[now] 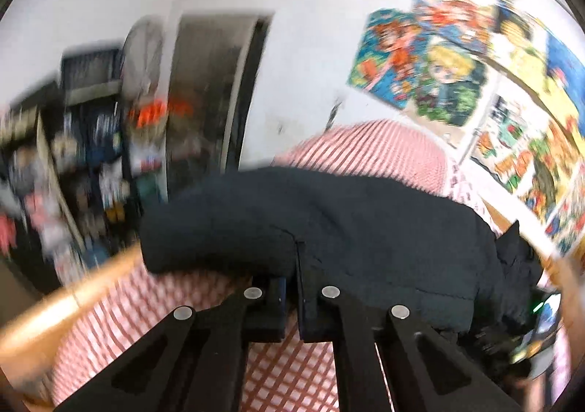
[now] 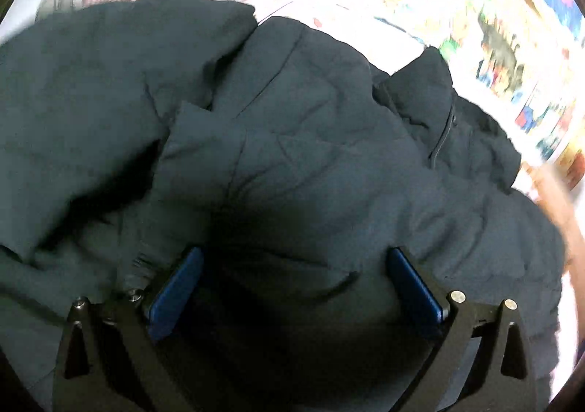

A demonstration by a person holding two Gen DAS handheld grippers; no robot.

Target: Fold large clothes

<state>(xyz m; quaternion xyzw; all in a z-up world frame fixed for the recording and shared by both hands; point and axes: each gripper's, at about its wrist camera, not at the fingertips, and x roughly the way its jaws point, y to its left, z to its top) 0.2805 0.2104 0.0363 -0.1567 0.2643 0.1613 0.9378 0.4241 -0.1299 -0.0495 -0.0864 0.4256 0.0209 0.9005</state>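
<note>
Jaws of your left gripper (image 1: 291, 297) are closed, pinching an edge of the dark jacket (image 1: 329, 225) between their tips. Jaws of your right gripper (image 2: 294, 287) stand wide apart, with the blue pads (image 2: 175, 293) resting on either side of a shadowed bulge of the same jacket (image 2: 292, 141); the pads do not press on the cloth.

In the left wrist view, you see the jacket lying across a red-and-white checked cover (image 1: 292, 368), with one rounded sleeve or fold reaching out to the left beyond the gripper. A wooden rail (image 1: 55, 309) curves along the lower left edge of the cover. In the right wrist view, the jacket fills most of the frame in rumpled layers, and a zipper (image 2: 444, 134) runs down a raised fold at the upper right. Colourful cartoon posters (image 1: 420, 72) hang on the white wall behind. Both views are blurred, the left more so.
</note>
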